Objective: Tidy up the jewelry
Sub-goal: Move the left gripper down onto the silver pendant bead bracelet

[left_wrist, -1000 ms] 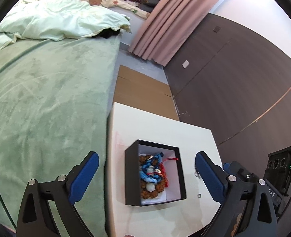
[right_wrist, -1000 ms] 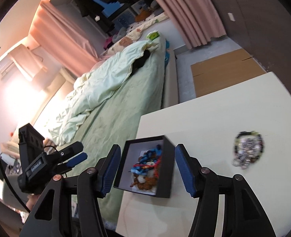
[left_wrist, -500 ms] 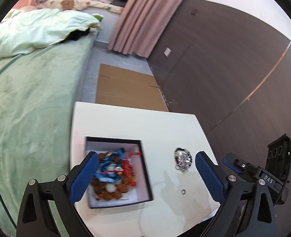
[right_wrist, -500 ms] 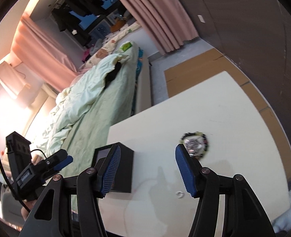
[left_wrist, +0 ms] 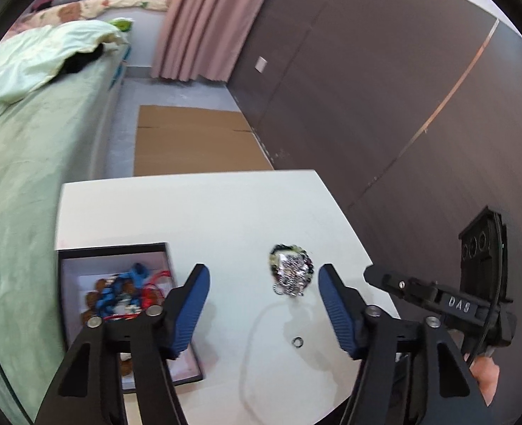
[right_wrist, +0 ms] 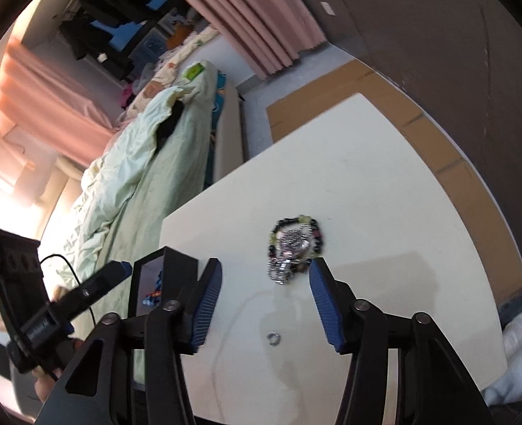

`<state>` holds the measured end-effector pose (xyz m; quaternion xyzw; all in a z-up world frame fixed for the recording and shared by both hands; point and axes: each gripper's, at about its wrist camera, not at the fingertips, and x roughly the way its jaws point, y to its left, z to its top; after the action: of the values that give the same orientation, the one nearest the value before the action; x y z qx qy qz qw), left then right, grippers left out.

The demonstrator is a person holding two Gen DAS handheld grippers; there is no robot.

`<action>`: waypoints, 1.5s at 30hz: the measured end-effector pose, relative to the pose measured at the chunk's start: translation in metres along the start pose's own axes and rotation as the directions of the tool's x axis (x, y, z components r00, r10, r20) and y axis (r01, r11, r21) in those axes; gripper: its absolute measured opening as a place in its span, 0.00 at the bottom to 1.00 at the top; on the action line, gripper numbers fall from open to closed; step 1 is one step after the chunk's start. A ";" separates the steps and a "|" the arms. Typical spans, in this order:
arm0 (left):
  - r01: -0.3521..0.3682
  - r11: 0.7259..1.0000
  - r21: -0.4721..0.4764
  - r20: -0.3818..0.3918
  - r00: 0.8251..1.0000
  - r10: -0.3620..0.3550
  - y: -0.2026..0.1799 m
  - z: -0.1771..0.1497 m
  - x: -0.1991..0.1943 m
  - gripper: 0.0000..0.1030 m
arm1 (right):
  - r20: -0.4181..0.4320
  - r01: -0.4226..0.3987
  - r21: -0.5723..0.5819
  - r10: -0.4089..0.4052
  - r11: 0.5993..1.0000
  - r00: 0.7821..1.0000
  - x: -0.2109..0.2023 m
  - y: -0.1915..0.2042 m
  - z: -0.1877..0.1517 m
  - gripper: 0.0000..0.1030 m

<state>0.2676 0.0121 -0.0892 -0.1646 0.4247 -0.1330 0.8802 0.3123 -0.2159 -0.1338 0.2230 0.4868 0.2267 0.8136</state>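
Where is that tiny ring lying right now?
The small ring lies loose on the white table, nearer the camera than the beaded bracelet pile, right of the black box.

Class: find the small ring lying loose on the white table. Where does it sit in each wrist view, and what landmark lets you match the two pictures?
Left wrist: the ring lies low and centre-right on the table, between the open fingers.
Right wrist: the ring lies low at centre, again between the open fingers.
Shared landmark: the bracelet pile, just beyond the ring in both views.
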 end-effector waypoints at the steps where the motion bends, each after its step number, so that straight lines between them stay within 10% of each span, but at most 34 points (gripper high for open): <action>1: 0.004 1.000 0.010 -0.008 1.000 -0.004 -0.003 0.000 0.005 0.59 | 0.000 -0.001 0.017 0.001 1.000 1.000 -0.002 -0.006 0.001 0.49; 25: -0.007 0.982 0.191 -0.190 0.981 0.044 -0.055 -0.021 0.122 0.51 | 0.006 0.036 0.132 -0.037 0.991 0.999 -0.023 -0.065 0.012 0.49; 38: -0.044 0.972 0.233 -0.154 0.985 0.082 -0.057 -0.021 0.123 0.01 | -0.007 0.028 0.122 -0.028 0.992 1.000 -0.019 -0.059 0.013 0.49; 45: 0.006 0.989 0.151 -0.091 0.996 0.008 -0.046 -0.002 0.093 0.01 | -0.019 0.030 0.111 -0.028 0.993 0.999 -0.010 -0.055 0.013 0.49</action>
<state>0.3173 -0.0651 -0.1372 -0.0911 0.4531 -0.1718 0.8700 0.3278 -0.2678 -0.1532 0.2587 0.5091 0.1891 0.7988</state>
